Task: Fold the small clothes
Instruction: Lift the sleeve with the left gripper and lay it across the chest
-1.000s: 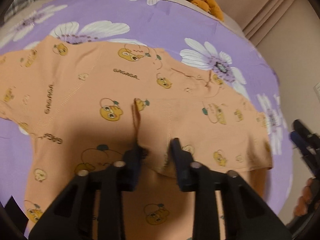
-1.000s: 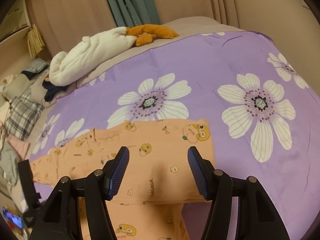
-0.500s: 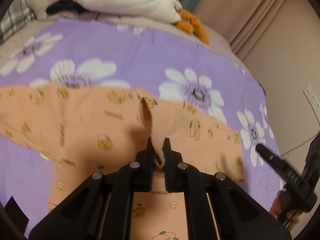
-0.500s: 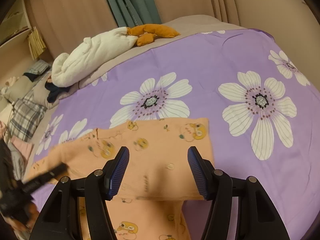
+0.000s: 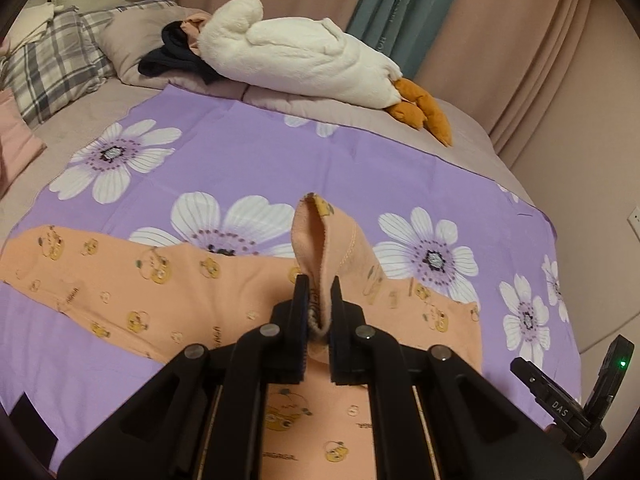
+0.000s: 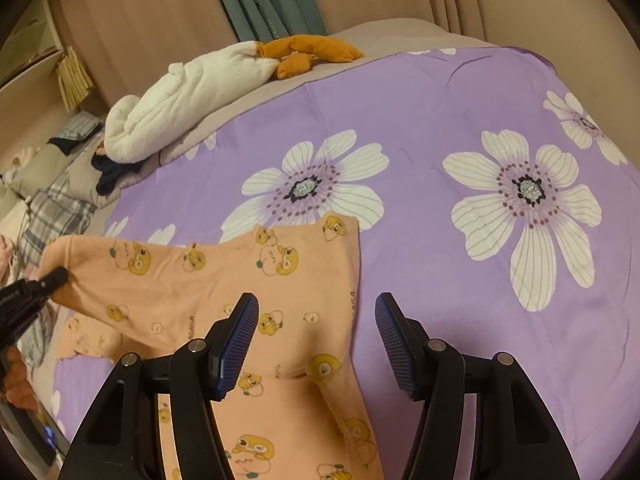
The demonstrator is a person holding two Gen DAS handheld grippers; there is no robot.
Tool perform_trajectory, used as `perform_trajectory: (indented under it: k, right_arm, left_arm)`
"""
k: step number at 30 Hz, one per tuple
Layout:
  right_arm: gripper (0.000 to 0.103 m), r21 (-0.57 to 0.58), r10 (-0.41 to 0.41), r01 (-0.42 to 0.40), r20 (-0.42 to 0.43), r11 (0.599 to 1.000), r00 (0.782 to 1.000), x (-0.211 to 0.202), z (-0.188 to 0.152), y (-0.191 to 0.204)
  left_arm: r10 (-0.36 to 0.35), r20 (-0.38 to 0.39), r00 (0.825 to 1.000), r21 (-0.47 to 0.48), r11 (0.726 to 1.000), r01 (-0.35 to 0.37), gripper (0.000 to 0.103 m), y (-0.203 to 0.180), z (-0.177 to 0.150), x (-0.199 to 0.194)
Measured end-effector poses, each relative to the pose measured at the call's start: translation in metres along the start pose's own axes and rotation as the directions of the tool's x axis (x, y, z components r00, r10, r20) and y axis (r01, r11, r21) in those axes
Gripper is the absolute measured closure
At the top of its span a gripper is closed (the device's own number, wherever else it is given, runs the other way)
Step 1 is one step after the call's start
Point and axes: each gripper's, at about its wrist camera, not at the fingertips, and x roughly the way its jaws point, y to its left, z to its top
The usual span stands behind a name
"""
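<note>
A small orange garment (image 5: pixel 160 292) printed with yellow cartoon faces lies on a purple flowered sheet (image 5: pixel 248 160). My left gripper (image 5: pixel 319 292) is shut on a pinched fold of the garment, and that fold stands up above the fingers, lifted off the sheet. In the right wrist view the same garment (image 6: pixel 224 280) spreads out below my right gripper (image 6: pixel 316 316), which hangs open over its right edge with nothing between the pads. The left gripper's tip (image 6: pixel 52 278) shows at the far left there, holding up the cloth.
A white plush goose (image 5: pixel 296 56) with orange feet lies at the head of the bed. Plaid and grey pillows (image 5: pixel 56 60) and dark clothes (image 5: pixel 176 60) sit behind it. Curtains (image 5: pixel 400 12) and a wall close off the back. The right gripper's body (image 5: pixel 576 408) shows at lower right.
My left gripper closed on the garment's edge and rose, pulling a fold of cloth up off the sheet. The right gripper stayed open and still.
</note>
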Motion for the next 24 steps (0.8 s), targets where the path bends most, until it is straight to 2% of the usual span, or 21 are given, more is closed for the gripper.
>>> perform_trajectory:
  k: [4, 24]
  right_arm:
    - [0.042, -0.009, -0.002, 0.002, -0.012, 1.0, 1.0, 0.003, -0.001, 0.003]
    - [0.042, -0.039, -0.015, 0.012, -0.055, 0.999, 0.998, 0.019, -0.006, 0.013]
  left_arm:
    - [0.05, 0.011, 0.999, 0.01, 0.999, -0.05, 0.096, 0.009, 0.002, 0.0]
    - [0.115, -0.088, 0.989, -0.017, 0.993, -0.117, 0.096, 0.049, -0.01, 0.026]
